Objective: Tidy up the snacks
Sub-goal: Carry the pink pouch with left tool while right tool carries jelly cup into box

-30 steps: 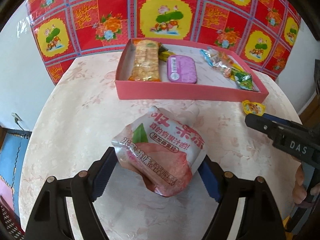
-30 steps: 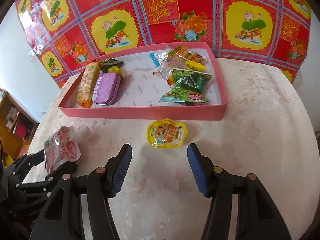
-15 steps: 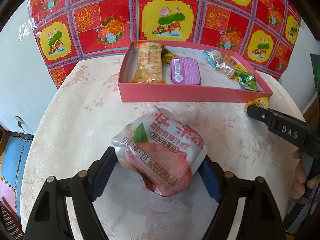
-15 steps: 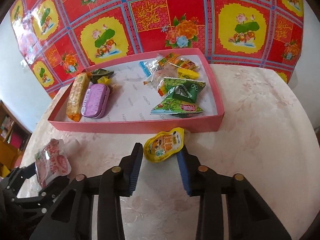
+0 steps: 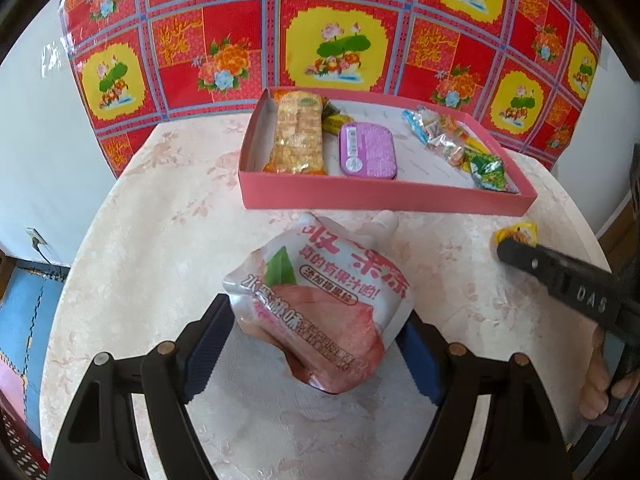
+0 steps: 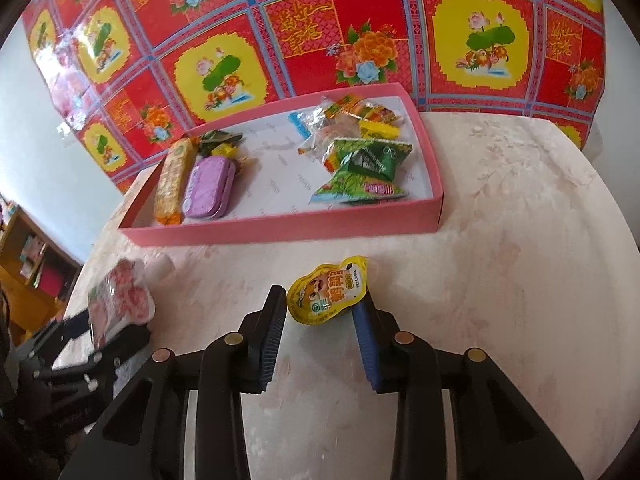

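left hand-held gripper (image 5: 316, 344): clamped wide on pouch (image 5: 320, 300), above desk (image 5: 160, 240), long axis toward tray (image 5: 380, 196) just ahead | right hand-held gripper (image 6: 320, 320): nearly closed, pinching yellow packet (image 6: 326, 290), tray ahead-left, right one nearer | hidden: pouch spout, packet's lower edge

Round marbled table (image 5: 168, 240) with pink snack tray (image 5: 376, 200) directly on it.
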